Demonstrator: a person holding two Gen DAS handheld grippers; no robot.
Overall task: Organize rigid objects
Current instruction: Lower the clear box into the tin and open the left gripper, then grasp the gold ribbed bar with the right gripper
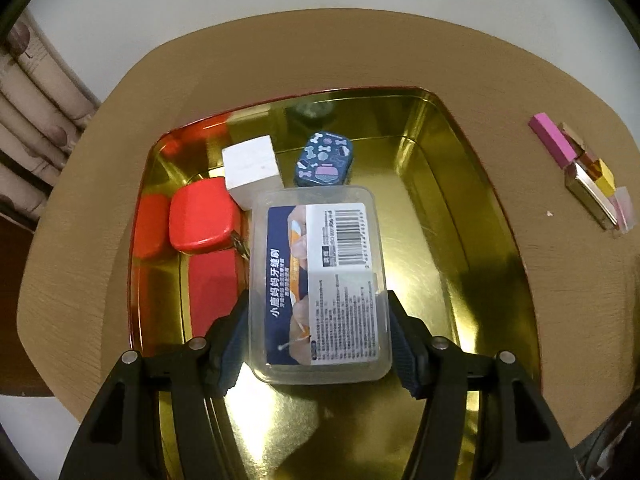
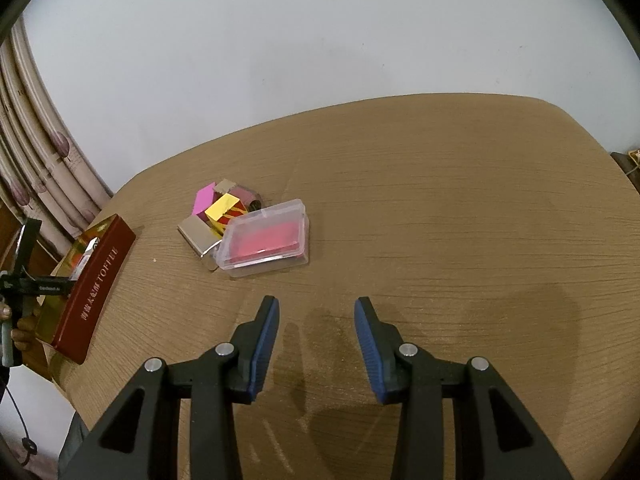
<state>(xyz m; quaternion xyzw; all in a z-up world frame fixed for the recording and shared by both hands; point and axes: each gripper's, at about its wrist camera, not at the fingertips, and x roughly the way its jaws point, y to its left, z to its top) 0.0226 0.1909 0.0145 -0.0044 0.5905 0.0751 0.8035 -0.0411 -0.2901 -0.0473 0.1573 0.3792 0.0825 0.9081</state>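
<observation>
My left gripper is shut on a clear plastic box with a printed label and holds it over the gold tin tray. In the tray lie a red case, a white block and a dark blue patterned case. My right gripper is open and empty above the table. Beyond it lies a clear case with a pink insert beside a cluster of pink, gold and silver blocks. That cluster also shows in the left wrist view.
The tan wooden table backs onto a white wall. The tin's red outer side shows at the left in the right wrist view. Curtains hang at the left.
</observation>
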